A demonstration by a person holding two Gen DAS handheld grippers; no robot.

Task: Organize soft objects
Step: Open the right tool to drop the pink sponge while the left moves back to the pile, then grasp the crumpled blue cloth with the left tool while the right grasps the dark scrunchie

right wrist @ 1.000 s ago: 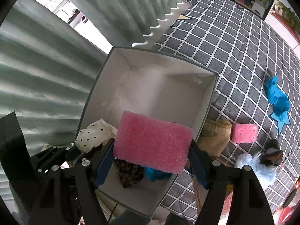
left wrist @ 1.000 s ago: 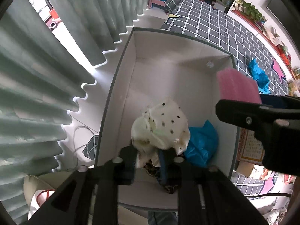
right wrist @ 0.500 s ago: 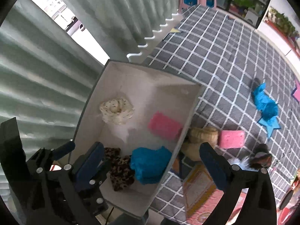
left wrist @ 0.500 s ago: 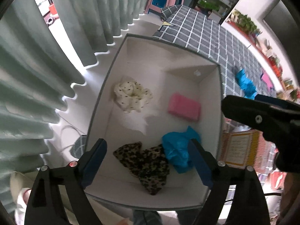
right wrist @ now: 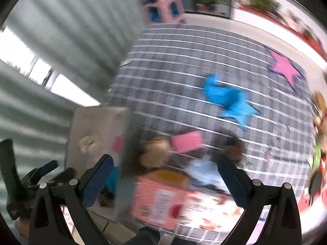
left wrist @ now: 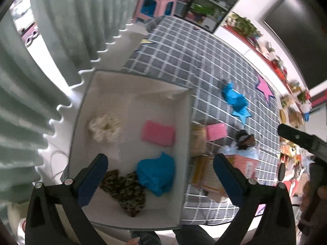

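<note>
A white box (left wrist: 185, 126) holds a cream dotted scrunchie (left wrist: 104, 127), a pink sponge (left wrist: 158, 133), a blue cloth (left wrist: 156, 175) and a leopard-print cloth (left wrist: 126, 192). My left gripper (left wrist: 160, 159) hangs above the box's near end. Its jaws are opening and nothing is between them. My right gripper (right wrist: 164, 160) is open and empty over the mat beside the box (right wrist: 98, 120). This view is blurred. On the grid mat lie a second pink sponge (right wrist: 187, 141), a blue cloth (right wrist: 222, 95) and a tan soft thing (right wrist: 157, 150).
Grey-green curtains (left wrist: 51, 47) hang left of the box. A checked grey mat (left wrist: 204, 65) with a pink star (right wrist: 284, 66) spreads to the right. A pale orange carton (right wrist: 161, 200) and a dark furry object (left wrist: 244, 139) lie near the box. Shelves and a pink stool (left wrist: 155, 6) stand at the back.
Both grippers opened: the scrunchie dropped from the left and the pink sponge from the right into the box. Both then rose, and the right swung off to the right over the mat.
</note>
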